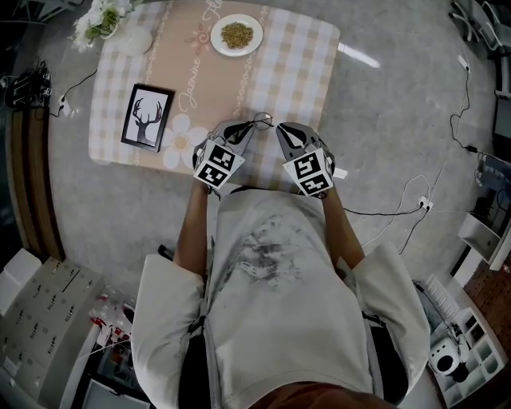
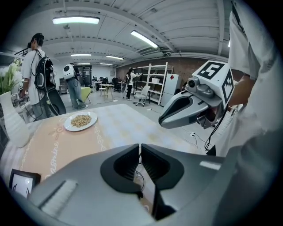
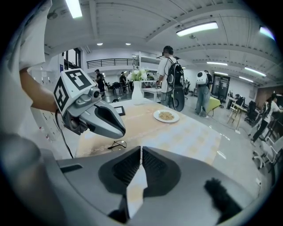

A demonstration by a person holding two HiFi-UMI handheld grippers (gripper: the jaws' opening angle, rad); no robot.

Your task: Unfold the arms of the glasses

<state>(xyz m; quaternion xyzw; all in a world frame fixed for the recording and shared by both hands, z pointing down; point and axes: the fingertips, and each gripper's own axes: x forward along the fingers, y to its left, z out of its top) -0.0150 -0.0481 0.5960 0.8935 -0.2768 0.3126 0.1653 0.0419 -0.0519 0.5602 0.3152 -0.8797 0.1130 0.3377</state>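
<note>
The thin-wire glasses (image 1: 262,121) lie on the tablecloth near the table's front edge, between the tips of my two grippers. In the right gripper view the glasses (image 3: 116,144) rest on the cloth just under the left gripper (image 3: 95,117), apart from it. My left gripper (image 1: 242,129) is shut with nothing between its pads; through the slit below its tips (image 2: 139,148) a curve of the glasses' rim (image 2: 139,175) shows. My right gripper (image 1: 285,131) hovers to the right of the glasses, its jaws (image 3: 141,150) shut and empty.
A framed deer picture (image 1: 148,117) lies at the table's left. A white plate of food (image 1: 236,35) sits at the far side, a vase of flowers (image 1: 104,20) at the far left corner. Cables (image 1: 415,204) run over the floor at right. People stand in the background.
</note>
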